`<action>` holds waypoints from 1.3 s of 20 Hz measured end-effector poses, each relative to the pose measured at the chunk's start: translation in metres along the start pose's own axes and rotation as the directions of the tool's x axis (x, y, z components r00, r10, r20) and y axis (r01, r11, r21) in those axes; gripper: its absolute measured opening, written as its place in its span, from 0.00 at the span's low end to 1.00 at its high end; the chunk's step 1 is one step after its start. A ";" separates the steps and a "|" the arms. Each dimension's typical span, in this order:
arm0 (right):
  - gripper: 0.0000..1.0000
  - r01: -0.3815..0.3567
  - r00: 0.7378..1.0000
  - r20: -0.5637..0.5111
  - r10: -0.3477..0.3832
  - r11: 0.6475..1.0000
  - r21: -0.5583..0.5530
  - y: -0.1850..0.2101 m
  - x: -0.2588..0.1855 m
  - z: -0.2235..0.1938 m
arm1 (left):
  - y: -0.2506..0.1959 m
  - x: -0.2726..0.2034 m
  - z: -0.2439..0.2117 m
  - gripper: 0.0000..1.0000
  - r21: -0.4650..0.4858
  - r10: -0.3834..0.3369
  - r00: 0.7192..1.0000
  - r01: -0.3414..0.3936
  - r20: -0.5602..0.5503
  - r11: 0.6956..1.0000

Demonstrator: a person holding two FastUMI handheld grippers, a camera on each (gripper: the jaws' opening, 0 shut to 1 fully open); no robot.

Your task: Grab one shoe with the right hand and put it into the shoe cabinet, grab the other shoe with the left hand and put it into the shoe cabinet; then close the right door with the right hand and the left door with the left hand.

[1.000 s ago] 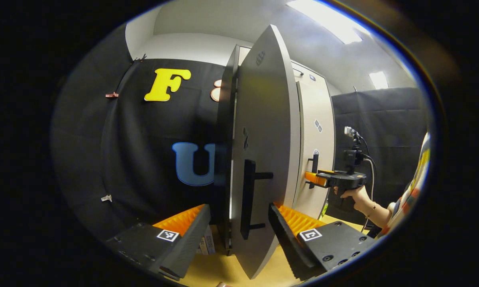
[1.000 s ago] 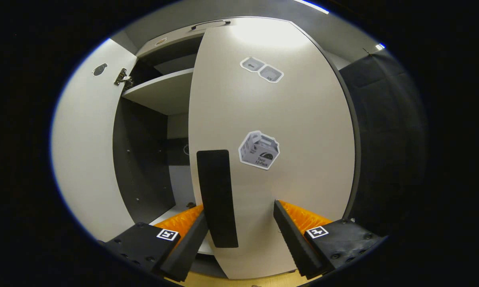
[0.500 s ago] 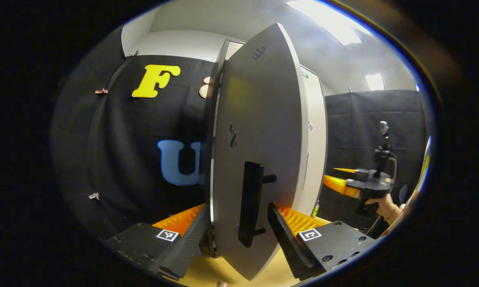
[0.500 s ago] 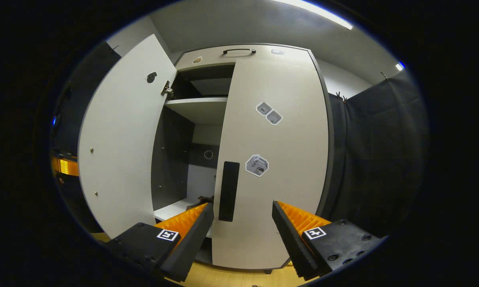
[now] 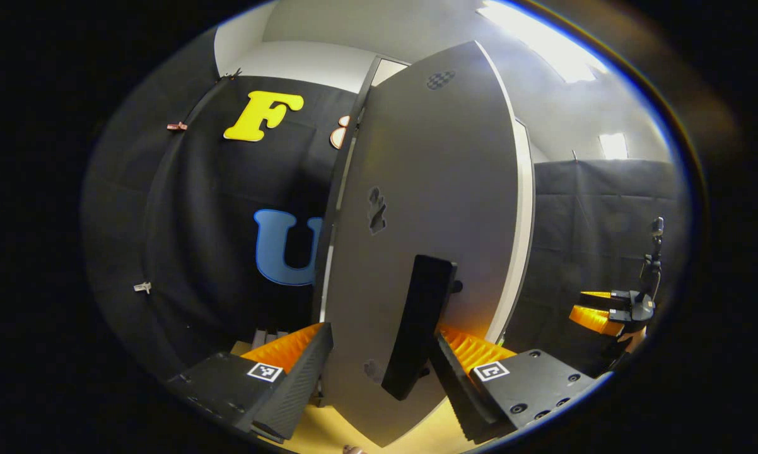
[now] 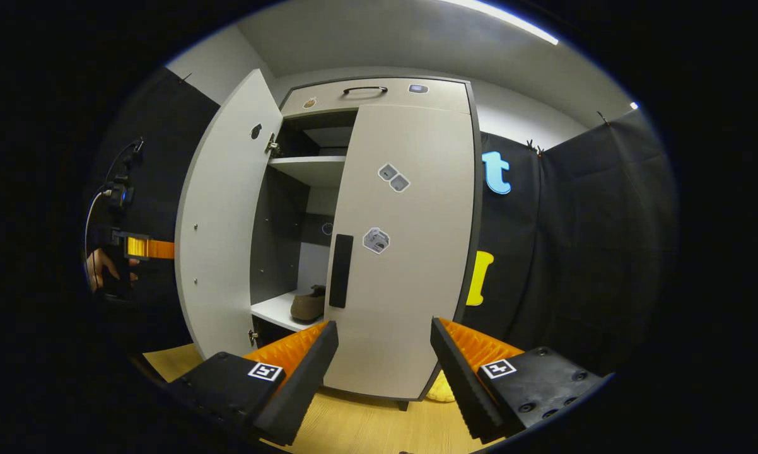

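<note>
In the right gripper view the grey shoe cabinet (image 6: 379,94) stands ahead. Its right door (image 6: 410,265) is closed and its left door (image 6: 221,239) stands open. A brown shoe (image 6: 308,306) rests on the lower shelf inside. My right gripper (image 6: 379,372) is open and well back from the cabinet, holding nothing. The left gripper (image 6: 158,248), held by a hand (image 6: 98,268), sits behind the open door. In the left gripper view my left gripper (image 5: 376,372) is open, with the left door's black handle (image 5: 417,328) between its fingers. The right gripper (image 5: 584,306) shows far right.
The cabinet stands on a wooden floor (image 6: 354,429), with black cloth walls behind it and on both sides. A yellow object (image 6: 442,388) lies at the foot of the cabinet on the right. An upper shelf (image 6: 306,165) shows inside.
My right gripper has drawn back from the closed right door. The left door has swung and now faces the left gripper more squarely, its handle between the fingers.
</note>
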State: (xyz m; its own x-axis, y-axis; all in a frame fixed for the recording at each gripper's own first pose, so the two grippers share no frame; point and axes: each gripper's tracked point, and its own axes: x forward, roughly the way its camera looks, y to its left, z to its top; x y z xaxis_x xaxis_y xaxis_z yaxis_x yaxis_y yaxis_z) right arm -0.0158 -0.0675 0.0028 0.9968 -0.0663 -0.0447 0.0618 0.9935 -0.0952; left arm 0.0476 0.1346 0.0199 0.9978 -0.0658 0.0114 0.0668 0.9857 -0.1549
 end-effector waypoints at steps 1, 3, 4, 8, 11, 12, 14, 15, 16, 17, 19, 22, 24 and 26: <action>0.98 0.002 1.000 0.000 -0.002 1.000 0.013 -0.005 -0.003 0.000 | -0.010 0.006 -0.002 0.95 0.015 -0.010 1.000 0.010 -0.004 1.000; 0.98 0.016 1.000 -0.002 -0.016 1.000 0.023 -0.019 -0.007 0.000 | -0.028 0.023 0.000 0.95 0.082 -0.007 1.000 0.007 -0.001 0.997; 0.98 0.023 1.000 -0.003 -0.023 0.999 0.028 -0.027 -0.012 -0.001 | -0.030 0.033 0.000 0.95 0.110 0.016 1.000 -0.016 0.004 0.994; 0.98 0.045 0.999 0.003 -0.045 0.998 0.041 -0.051 -0.025 0.001 | -0.058 0.073 -0.007 0.99 0.125 0.030 0.999 -0.032 0.014 0.992; 0.98 0.047 0.999 0.004 -0.048 0.997 0.056 -0.062 -0.033 0.002 | -0.068 0.097 -0.008 0.99 0.116 0.047 0.999 -0.049 0.021 0.992; 0.98 0.046 0.999 0.001 -0.046 0.997 0.059 -0.064 -0.035 0.001 | -0.075 0.104 -0.008 0.98 0.108 0.037 0.999 -0.040 0.021 0.993; 0.98 0.032 0.999 -0.004 -0.032 0.998 0.060 -0.065 -0.037 0.000 | -0.086 0.121 -0.013 0.96 0.062 0.021 1.000 -0.021 0.013 0.998; 0.98 0.027 1.000 -0.003 -0.027 0.998 0.059 -0.065 -0.037 -0.001 | -0.088 0.127 -0.013 0.94 0.047 0.022 1.000 -0.023 0.014 0.999; 0.98 0.020 1.000 -0.001 -0.020 0.998 0.058 -0.065 -0.039 0.000 | -0.088 0.133 -0.013 0.93 0.041 0.028 0.999 -0.028 0.018 0.999; 0.98 0.012 1.000 -0.001 -0.012 0.998 0.061 -0.065 -0.039 0.000 | -0.088 0.139 -0.011 0.95 0.046 0.039 0.999 -0.040 0.026 0.998; 0.97 0.003 1.000 -0.003 -0.003 0.998 0.066 -0.066 -0.038 -0.001 | -0.090 0.153 -0.009 0.95 0.078 0.066 0.997 -0.068 0.032 0.995; 0.98 -0.005 1.000 -0.005 0.006 0.997 0.074 -0.069 -0.039 -0.001 | -0.094 0.171 -0.010 0.95 0.107 0.105 0.994 -0.108 0.035 0.988; 0.98 -0.015 1.000 -0.001 0.016 0.996 0.089 -0.069 -0.038 0.001 | -0.090 0.182 -0.009 0.95 0.112 0.144 0.989 -0.149 0.045 0.983; 0.98 -0.032 0.999 0.004 0.032 0.994 0.105 -0.066 -0.036 0.002 | -0.087 0.189 -0.011 0.95 0.120 0.178 0.983 -0.183 0.052 0.976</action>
State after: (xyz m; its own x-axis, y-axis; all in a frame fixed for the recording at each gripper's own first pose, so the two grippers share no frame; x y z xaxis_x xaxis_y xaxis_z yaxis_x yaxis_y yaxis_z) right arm -0.0556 -0.1304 0.0127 0.9985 -0.0345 -0.0432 0.0350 0.9993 0.0115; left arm 0.2308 0.0345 0.0249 0.9923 0.1190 0.0349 -0.1178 0.9924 -0.0348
